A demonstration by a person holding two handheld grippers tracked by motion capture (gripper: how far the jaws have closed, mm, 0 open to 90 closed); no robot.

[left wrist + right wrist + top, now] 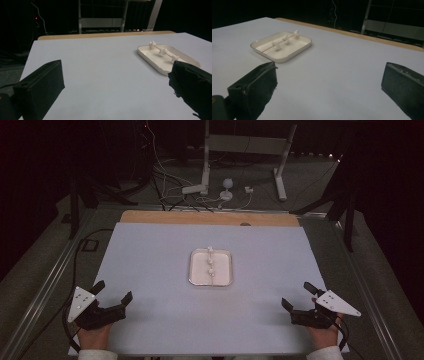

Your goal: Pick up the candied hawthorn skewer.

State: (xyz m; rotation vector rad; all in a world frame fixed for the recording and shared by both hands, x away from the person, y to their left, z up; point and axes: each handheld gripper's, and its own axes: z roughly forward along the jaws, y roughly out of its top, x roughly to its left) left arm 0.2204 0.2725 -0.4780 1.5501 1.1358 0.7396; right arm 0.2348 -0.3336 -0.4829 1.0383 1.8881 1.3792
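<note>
Since both grippers sit at the near edge of the counter [150,250] with nothing between their jaws, the step in hand looks like the first reach toward the tray [196,270], which lies at the centre of the white sheet, at about 1 o'clock from the left gripper [114,292] and 11 o'clock from the right gripper [298,296]. Each gripper stands wide open, jaws well apart. A thin wooden skewer [212,271] lies lengthwise across the tray, running from 12 to 6 o'clock in the high view, with three small white pieces [210,261] threaded on it; whether they are marshmallows or something else is too small to tell. To do this well, bring one gripper in low over the tray rim and close on a bare stretch of stick between two pieces, rather than squeezing the soft-looking pieces. Let the other gripper steady the tray wall, since the shallow dish would probably slide on the smooth sheet
</note>
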